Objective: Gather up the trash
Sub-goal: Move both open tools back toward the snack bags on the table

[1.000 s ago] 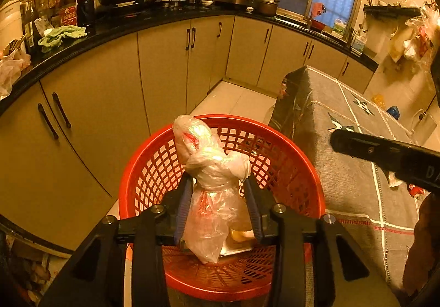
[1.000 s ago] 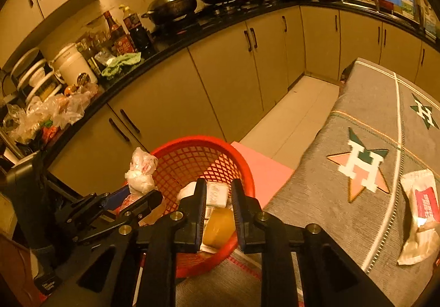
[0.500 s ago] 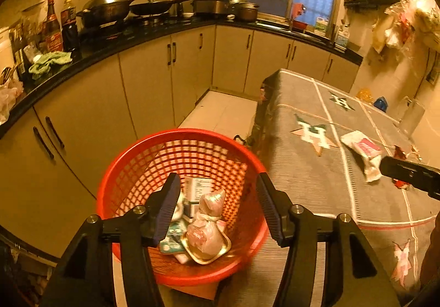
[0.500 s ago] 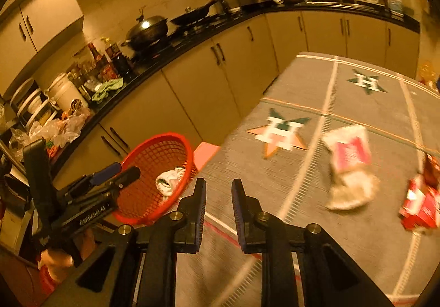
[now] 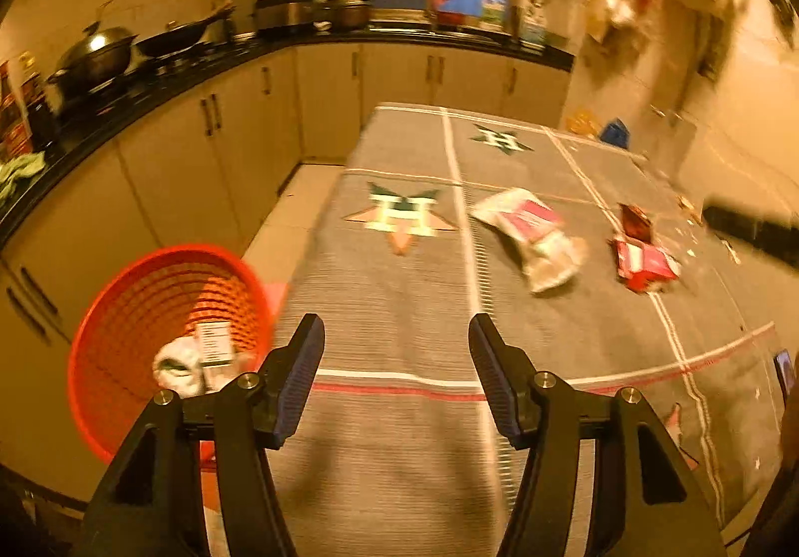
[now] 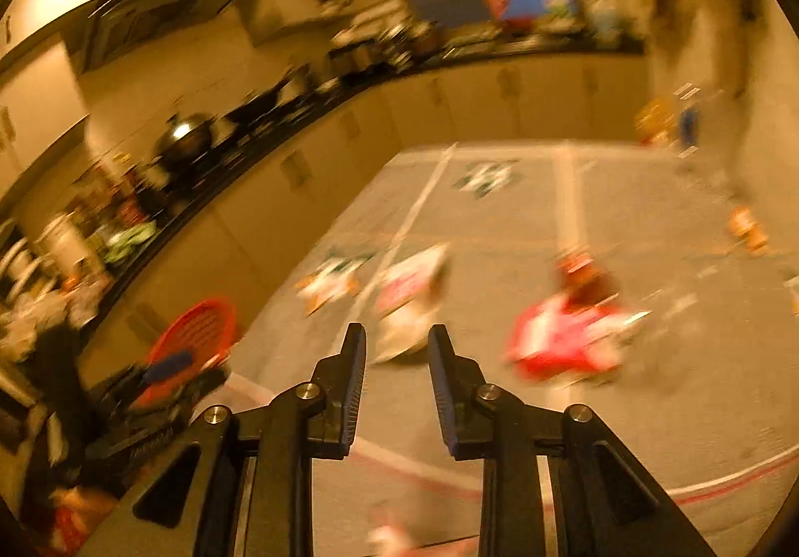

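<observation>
Hovering over the near end of the grey tablecloth point(image 5: 399, 307), the left gripper point(image 5: 394, 337) has its jaws spread wide with nothing between them. The right gripper point(image 6: 395, 342) hangs over the same cloth, jaws parted by a narrow gap, also empty; its view is heavily motion-blurred.

Landmark: the star pattern point(image 5: 402, 217) woven into the cloth.

- Red mesh basket point(image 5: 165, 342): off the table edge, below and left of the star pattern in the left wrist view, standing near the cream cabinets point(image 5: 165, 167). It holds a crumpled white bag point(image 5: 177, 370) and a printed carton or label point(image 5: 214, 342), lying against each other at the bottom.
- White and pink wrapper point(image 5: 529, 237): on the cloth just right of the star pattern, crumpled, lying flat. In the right wrist view it sits just beyond the fingertips, in line with the gap between them.
- Red wrapper point(image 5: 644, 257): further right of the star pattern, past the white and pink wrapper and apart from it. A smaller dark red scrap point(image 5: 634, 220) lies just behind it; contact between the two cannot be judged.
- Small crumbs or scraps point(image 5: 694, 217) scattered on the cloth further right again.
- Wok point(image 5: 95, 53) on the black counter, well left of and beyond the star pattern.
</observation>
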Demonstrator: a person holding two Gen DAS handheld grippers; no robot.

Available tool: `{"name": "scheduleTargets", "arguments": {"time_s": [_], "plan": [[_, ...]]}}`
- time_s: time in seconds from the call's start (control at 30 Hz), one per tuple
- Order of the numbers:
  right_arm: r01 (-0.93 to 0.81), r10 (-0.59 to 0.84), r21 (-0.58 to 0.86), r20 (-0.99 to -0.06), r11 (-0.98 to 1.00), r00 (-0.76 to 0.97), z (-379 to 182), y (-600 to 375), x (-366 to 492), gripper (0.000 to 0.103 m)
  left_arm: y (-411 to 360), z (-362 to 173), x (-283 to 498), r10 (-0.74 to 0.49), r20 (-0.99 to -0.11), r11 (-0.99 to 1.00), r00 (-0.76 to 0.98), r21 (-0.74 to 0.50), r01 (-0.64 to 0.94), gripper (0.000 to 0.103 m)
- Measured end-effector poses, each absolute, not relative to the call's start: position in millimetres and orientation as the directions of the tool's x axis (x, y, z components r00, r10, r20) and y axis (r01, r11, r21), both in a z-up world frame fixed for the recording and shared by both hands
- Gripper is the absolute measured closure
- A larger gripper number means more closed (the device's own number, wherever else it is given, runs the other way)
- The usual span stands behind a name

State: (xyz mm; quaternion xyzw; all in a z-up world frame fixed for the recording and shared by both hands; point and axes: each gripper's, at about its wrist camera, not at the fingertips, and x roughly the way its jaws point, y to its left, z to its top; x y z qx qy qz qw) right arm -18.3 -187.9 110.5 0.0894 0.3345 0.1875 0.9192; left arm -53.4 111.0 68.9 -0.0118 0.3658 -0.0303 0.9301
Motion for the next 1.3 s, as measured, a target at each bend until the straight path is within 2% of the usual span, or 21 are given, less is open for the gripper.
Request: {"name": "scheduleTargets", "arguments": {"time_s": [0.03,0.13,0.3,0.5,0.53,0.67,0.7,0.8,0.87,0.97,1.3], "plan": [[-0.243,0.353,0.261,-0.573,0.934,0.74,117,-199,-17,0.073,104,69,-53,-0.072,-0.681,0.997,0.729,-0.041,0.061,0.044],[-0.128,0.213,0.185,-0.582,0.974,0.785,126,-227,-4,0.054,89,68,-52,-0.092,-0.685,0.995,0.723,-0.041,0.088,0.043],[0.019,0.013,0.043,-0.63,0.999,0.776,111,-252,28,0.054,70,62,-47,-0.104,-0.696,0.993,0.71,-0.028,0.118,0.042],[0.06,-0.019,0.036,-0.687,0.998,0.726,86,-261,50,0.054,63,59,-42,-0.11,-0.707,0.991,0.699,-0.027,0.129,0.042],[0.063,-0.021,0.034,-0.693,0.997,0.721,84,-262,50,0.056,62,58,-41,-0.109,-0.707,0.991,0.698,-0.026,0.128,0.042],[0.053,0.005,0.059,-0.714,0.997,0.7,74,-266,43,0.08,62,59,-37,-0.114,-0.712,0.991,0.693,-0.034,0.129,0.042],[0.051,0.013,0.068,-0.718,0.996,0.696,72,-268,41,0.082,61,59,-36,-0.115,-0.712,0.991,0.692,-0.036,0.128,0.042],[0.056,0.02,0.082,-0.717,0.995,0.696,68,-273,32,0.083,60,61,-35,-0.124,-0.712,0.99,0.691,-0.044,0.133,0.042],[0.061,0.028,0.099,-0.715,0.993,0.699,64,-280,26,0.091,58,63,-34,-0.125,-0.712,0.99,0.691,-0.042,0.137,0.042],[0.074,0.041,0.13,-0.711,0.989,0.702,61,-292,15,0.096,55,64,-33,-0.13,-0.715,0.989,0.687,-0.042,0.144,0.042],[0.095,0.058,0.182,-0.689,0.979,0.722,56,-316,-11,0.097,38,68,-20,-0.145,-0.728,0.987,0.67,-0.062,0.147,0.038]]}}
